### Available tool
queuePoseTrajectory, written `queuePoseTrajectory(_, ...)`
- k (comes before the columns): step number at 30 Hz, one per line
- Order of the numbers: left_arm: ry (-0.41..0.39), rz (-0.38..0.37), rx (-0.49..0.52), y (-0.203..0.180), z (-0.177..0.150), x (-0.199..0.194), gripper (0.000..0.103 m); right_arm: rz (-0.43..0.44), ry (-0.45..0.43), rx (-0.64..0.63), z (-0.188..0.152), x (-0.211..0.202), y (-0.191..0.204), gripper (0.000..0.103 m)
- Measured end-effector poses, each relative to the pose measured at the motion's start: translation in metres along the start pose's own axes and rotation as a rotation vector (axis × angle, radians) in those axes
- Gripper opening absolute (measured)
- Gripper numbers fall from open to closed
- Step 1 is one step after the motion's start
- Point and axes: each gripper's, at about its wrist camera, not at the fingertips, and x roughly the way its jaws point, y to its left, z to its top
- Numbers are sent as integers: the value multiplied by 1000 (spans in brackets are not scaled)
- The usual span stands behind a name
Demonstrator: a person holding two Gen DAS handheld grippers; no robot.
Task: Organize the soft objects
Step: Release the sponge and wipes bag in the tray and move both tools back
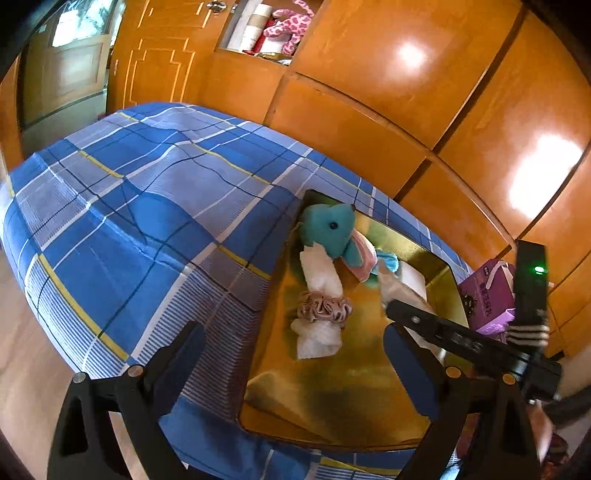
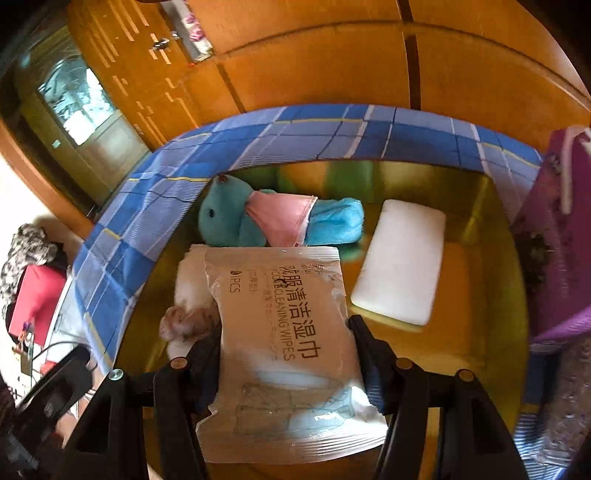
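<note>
A gold tray lies on the bed. In it are a teal plush toy, a pink cloth, a light blue towel, a white block and a white cloth roll ringed by a pink scrunchie. My right gripper is shut on a flat packet of cleaning wipes and holds it over the tray, above the scrunchie. My left gripper is open with nothing between its fingers, near the tray's front left edge.
The bed has a blue plaid sheet. A purple box stands just past the tray's right side. Orange wooden wardrobe doors close off the back, with a pink spotted plush in a niche. Clutter lies on the floor at left.
</note>
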Motion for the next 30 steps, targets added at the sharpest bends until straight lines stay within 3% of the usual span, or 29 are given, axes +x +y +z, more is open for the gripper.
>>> queuePoseTrajectory(8,2,4,-5,1,1,-1,98,-7,53,84,10,30,-1,66)
queuePoseTrajectory(12,0,6,-2,0,3,-1,98,16,-5,84,7,12,-5,67)
queuePoseTrajectory(24,35,-41,45,-28,-5,5,98,164,-177,-57,-17,-99,6,67)
queuePoseTrajectory(30,45,-88,104,-55,-13,5,99,128,-358,-90,-34,-169,-12,67)
